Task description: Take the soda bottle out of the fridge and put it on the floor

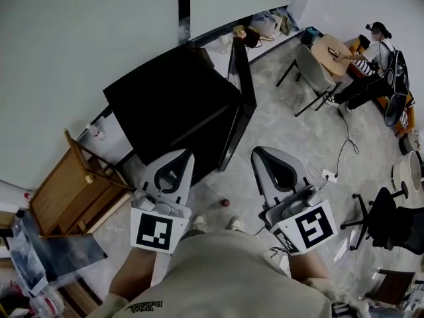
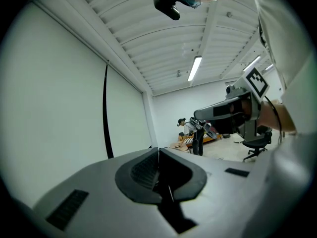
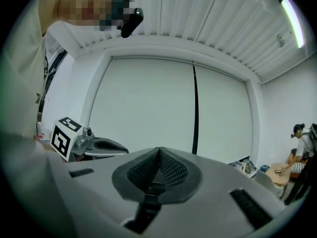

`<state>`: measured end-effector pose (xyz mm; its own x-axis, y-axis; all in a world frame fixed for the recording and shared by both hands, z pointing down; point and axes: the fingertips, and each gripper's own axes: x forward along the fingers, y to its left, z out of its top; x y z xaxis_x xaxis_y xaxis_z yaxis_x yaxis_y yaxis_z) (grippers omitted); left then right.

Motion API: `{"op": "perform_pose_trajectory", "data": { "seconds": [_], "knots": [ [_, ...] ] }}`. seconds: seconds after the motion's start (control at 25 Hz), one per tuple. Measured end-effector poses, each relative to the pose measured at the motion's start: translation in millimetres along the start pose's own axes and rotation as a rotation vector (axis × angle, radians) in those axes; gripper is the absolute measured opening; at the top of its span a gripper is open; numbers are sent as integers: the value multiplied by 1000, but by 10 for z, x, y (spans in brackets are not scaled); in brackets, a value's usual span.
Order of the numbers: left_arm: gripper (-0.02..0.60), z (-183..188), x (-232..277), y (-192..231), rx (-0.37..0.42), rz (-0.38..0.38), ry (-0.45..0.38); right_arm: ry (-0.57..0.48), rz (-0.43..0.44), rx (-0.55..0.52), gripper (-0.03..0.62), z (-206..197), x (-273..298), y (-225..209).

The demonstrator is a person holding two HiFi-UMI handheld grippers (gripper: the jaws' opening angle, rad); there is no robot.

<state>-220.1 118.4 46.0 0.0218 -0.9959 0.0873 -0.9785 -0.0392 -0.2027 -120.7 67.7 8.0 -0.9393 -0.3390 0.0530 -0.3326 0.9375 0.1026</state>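
Left gripper (image 1: 185, 155) at lower centre-left, jaws pressed together on nothing. Just above, in mid-frame, black boxy fridge (image 1: 172, 98) on the grey floor (image 1: 298, 131), door ajar on its right side; soda bottle out of sight. Small red round thing (image 1: 225, 203) on the floor between the grippers. Right gripper (image 1: 260, 151) at lower centre-right, likewise closed and empty.

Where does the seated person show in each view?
Head view: seated person, top right corner.
Left gripper view: seated person, small, just right of centre.
Right gripper view: seated person, far right edge.
Shared landmark: black vertical wall strip.
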Motion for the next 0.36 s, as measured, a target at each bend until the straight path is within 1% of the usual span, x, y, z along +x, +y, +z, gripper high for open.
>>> {"op": "perform_pose_trajectory", "data": {
  "seconds": [0.16, 0.36],
  "knots": [
    [11, -22, -4, 70, 17, 9, 9, 27, 3, 0, -3, -99, 64, 19],
    [11, -24, -27, 170, 5, 18, 12, 44, 8, 2, -3, -131, 130, 50]
  ]
}}
